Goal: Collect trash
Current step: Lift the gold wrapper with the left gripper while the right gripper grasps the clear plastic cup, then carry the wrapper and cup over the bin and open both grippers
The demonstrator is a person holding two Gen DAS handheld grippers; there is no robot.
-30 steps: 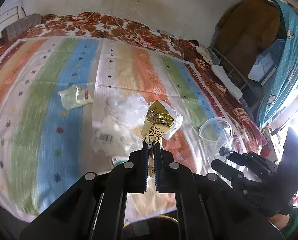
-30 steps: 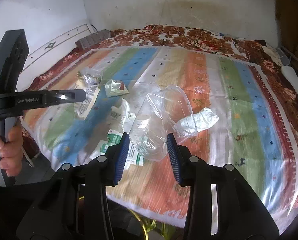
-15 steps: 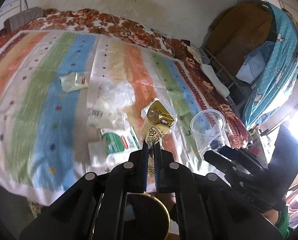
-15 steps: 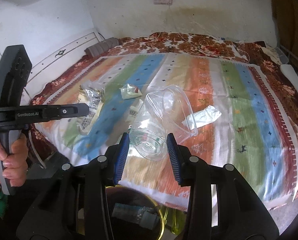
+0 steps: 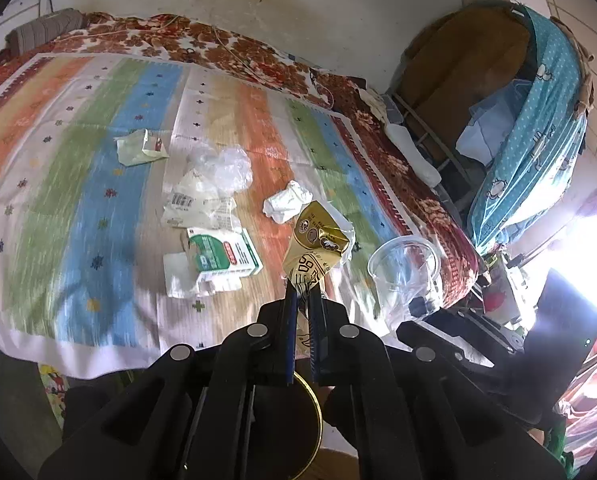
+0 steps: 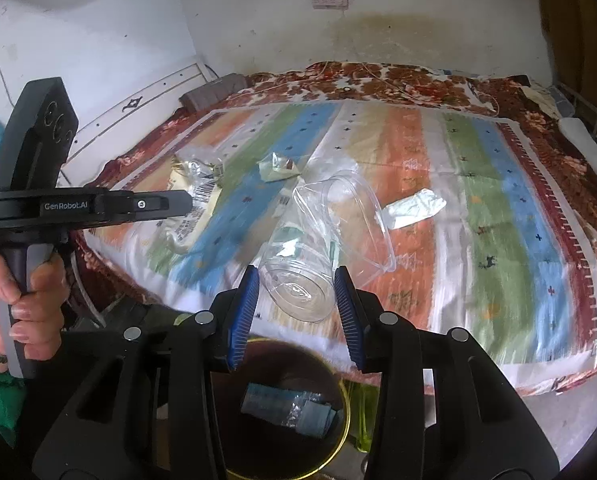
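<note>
My left gripper [image 5: 303, 294] is shut on a gold snack wrapper [image 5: 316, 246] and holds it above the bed's front edge. My right gripper [image 6: 296, 280] is shut on a clear plastic cup [image 6: 318, 240], also seen in the left wrist view [image 5: 404, 270]. A dark trash bin with a gold rim [image 6: 340, 432] sits below both grippers beside the bed, with blue-grey trash inside. On the striped bedsheet [image 5: 98, 208] lie a green-and-white packet [image 5: 222, 254], a clear plastic bag [image 5: 224, 168], a crumpled white paper [image 5: 286, 202] and a pale green wrapper [image 5: 140, 148].
The left gripper body and the hand holding it [image 6: 22, 280] fill the left of the right wrist view. A teal dotted cloth over a rack [image 5: 538, 128] stands right of the bed. A grey pillow [image 6: 214, 92] lies at the bed's head by the wall.
Both grippers have pulled back from the bed with their loads. The trash bin has come into view beneath them.
</note>
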